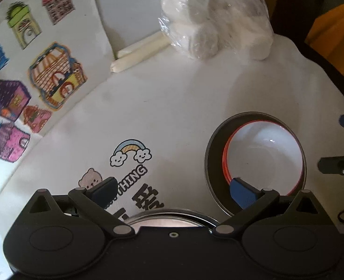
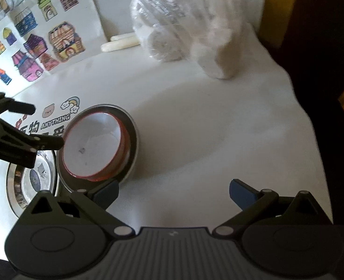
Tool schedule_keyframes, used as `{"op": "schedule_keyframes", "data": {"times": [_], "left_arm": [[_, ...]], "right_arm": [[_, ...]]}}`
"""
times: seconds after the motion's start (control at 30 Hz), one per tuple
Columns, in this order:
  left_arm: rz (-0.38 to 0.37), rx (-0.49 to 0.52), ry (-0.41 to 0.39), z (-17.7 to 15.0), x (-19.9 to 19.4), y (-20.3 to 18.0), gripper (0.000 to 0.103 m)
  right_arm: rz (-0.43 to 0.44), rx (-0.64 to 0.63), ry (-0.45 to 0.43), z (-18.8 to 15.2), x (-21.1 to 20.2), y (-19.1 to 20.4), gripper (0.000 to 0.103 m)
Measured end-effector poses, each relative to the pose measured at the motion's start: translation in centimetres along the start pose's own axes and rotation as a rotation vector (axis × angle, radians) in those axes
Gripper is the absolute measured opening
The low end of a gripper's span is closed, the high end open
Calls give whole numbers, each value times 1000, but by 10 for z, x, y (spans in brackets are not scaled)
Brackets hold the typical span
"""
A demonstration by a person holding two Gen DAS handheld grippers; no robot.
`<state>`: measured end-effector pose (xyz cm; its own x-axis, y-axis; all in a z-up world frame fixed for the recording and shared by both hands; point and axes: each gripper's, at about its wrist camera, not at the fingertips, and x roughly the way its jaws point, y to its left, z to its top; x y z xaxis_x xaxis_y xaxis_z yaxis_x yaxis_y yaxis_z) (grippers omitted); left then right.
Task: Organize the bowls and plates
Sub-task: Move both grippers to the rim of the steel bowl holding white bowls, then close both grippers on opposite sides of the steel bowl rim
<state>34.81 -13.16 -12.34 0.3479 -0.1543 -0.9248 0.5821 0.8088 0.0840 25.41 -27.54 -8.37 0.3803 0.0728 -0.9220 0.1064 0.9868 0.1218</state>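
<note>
On white table (image 1: pixel 195 98), red-rimmed white bowl (image 1: pixel 265 156) sits nested inside grey metal bowl (image 1: pixel 212 163). Left wrist view: left gripper (image 1: pixel 172 192) spread wide, empty, right pad over bowl's near rim; contact unclear; steel plate (image 1: pixel 167 219) just below. Right wrist view alone shows plate's (image 2: pixel 29 179) full span touching grey bowl (image 2: pixel 132 140). Right gripper (image 2: pixel 173 194) wide apart, empty, bowls (image 2: pixel 92 147) at its left finger. Bare table ahead up to wrapped rolls (image 2: pixel 162 35); table edge (image 2: pixel 312 121) at right.
</note>
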Motion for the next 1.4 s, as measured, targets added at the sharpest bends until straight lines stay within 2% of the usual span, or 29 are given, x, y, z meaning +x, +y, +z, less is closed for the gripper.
{"op": "schedule_keyframes", "data": {"times": [0.33, 0.57, 0.73, 0.93, 1.1, 1.27, 1.33, 1.4], "left_arm": [[25, 95, 68, 8, 11, -6, 102], [6, 115, 109, 12, 25, -9, 93], [-37, 94, 126, 15, 28, -8, 77], [-144, 7, 148, 16, 30, 0, 47], [-216, -80, 158, 15, 33, 6, 24], [-260, -181, 155, 7, 34, 10, 10], [-262, -213, 152, 6, 35, 12, 9], [-268, -236, 147, 3, 35, 14, 9]], "right_arm": [[43, -20, 55, 16, 20, -7, 102], [76, -41, 75, 17, 26, -5, 94], [110, -49, 84, 18, 28, 1, 81], [168, 1, 105, 17, 30, -2, 66], [213, 73, 136, 20, 33, -4, 45], [235, 126, 158, 23, 38, -1, 26], [246, 151, 164, 23, 41, -1, 17], [247, 170, 167, 23, 41, -1, 17]]}}
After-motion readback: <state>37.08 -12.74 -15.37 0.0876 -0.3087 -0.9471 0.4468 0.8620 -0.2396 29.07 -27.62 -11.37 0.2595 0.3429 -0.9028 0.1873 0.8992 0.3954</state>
